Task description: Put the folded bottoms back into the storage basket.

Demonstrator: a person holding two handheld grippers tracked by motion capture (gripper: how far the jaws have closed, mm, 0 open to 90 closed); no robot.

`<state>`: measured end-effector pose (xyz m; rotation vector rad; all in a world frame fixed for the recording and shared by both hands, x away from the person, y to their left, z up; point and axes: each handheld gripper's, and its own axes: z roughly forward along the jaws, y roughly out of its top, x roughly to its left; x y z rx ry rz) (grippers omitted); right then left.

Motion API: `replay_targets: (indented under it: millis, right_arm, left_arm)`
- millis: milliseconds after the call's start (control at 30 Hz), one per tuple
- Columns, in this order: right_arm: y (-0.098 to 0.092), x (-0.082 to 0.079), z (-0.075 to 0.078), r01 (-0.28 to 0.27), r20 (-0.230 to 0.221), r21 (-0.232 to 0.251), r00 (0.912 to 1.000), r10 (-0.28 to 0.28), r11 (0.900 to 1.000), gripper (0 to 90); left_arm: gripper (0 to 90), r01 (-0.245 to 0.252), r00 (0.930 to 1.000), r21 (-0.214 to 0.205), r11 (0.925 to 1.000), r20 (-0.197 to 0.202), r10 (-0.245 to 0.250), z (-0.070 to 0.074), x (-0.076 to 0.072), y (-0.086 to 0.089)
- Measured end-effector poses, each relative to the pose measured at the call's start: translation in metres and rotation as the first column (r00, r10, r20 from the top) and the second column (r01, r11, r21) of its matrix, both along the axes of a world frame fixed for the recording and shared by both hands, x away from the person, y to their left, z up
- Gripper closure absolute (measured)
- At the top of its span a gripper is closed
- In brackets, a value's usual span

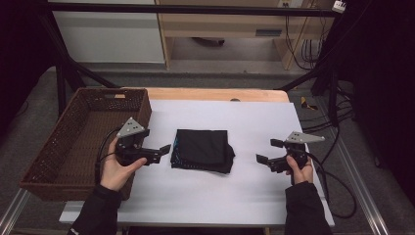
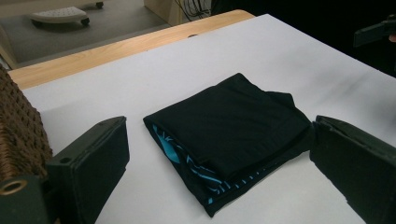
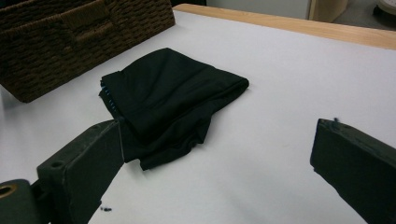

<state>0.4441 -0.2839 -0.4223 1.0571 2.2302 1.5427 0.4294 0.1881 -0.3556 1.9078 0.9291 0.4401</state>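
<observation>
The folded black garment (image 1: pixel 202 149) is lying flat near the middle of the white table cover (image 1: pixel 254 191), between the 2 grippers, with a wicker basket (image 1: pixel 63 147) sitting at the left edge of the table. The left gripper (image 1: pixel 166 151) is hovering just beside the garment's left edge, jaws pointing right toward it, spread wide and holding nothing; in the left gripper view the garment (image 2: pixel 233 135) is sitting squarely between the 2 jaws, its blue-patterned layered edge facing that gripper. The right gripper (image 1: pixel 266 152) is pointing left at the garment but standing well apart from its right edge, jaws also wide apart and empty; in the right gripper view the garment (image 3: pixel 168 100) is lying ahead and left of centre, loose rumpled hem nearest, with the basket (image 3: pixel 70 37) beyond it. The garment is looking roughly square, slightly longer left to right, so there is no strong long axis. The left gripper is clearly the nearer one, and the basket is lying on its side, so a grab of the left edge is likely coming from that hand, with the right needing to close in first.
</observation>
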Motion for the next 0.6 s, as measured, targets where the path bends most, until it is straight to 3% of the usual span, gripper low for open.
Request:
replay_targets:
  millis: [600]
  right_arm:
    - [0.0,0.0,0.0,-0.002,-0.001,-0.002,1.0,0.002,1.0,2.8]
  left_arm:
    - [4.6,-0.007,0.9999,0.006,1.0,-0.015,0.007,-0.004,0.019,-0.019]
